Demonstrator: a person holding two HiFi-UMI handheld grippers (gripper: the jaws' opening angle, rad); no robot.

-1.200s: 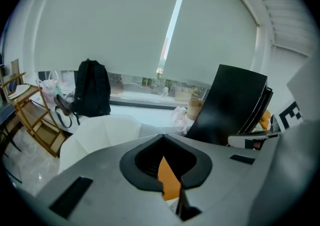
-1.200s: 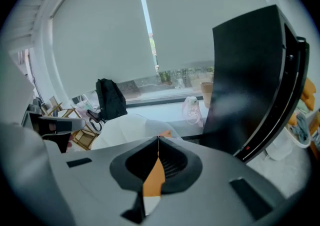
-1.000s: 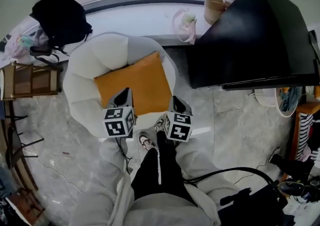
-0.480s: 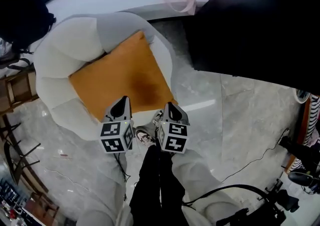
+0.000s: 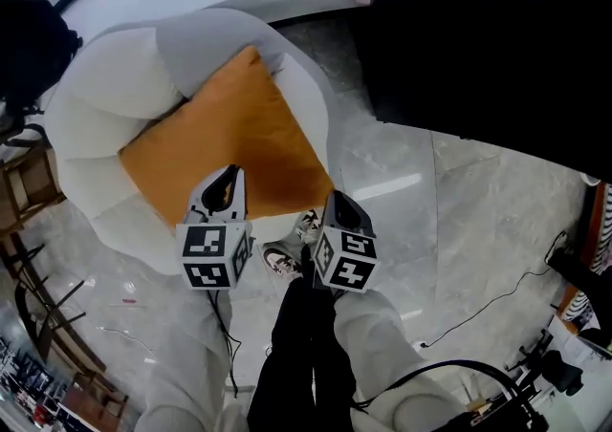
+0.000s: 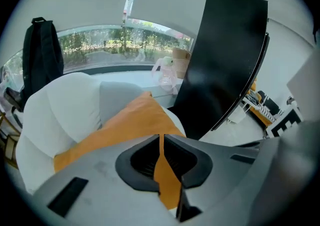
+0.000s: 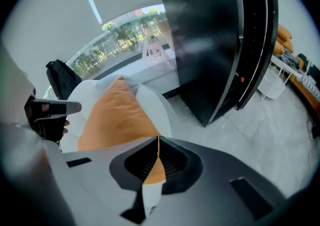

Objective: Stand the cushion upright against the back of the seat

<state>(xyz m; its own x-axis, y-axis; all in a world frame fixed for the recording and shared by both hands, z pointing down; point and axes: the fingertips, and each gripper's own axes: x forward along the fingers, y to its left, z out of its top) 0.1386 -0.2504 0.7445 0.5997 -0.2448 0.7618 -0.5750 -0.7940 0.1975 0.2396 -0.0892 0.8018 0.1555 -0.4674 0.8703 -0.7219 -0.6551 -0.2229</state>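
Orange cushion (image 5: 220, 148) spreads wide from above; only gripper views show left gripper (image 6: 160, 136), right gripper (image 7: 158, 139) closed, empty.

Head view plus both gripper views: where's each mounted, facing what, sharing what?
Head view: on the person's head, looking steeply down at the orange cushion on the white chair; left gripper, right gripper and legs show.
Left gripper view: rides the left gripper, faces the cushion past its own shut jaws.
Right gripper view: rides the right gripper, likewise; shut jaws show.
All three share cushion, chair and black panel.
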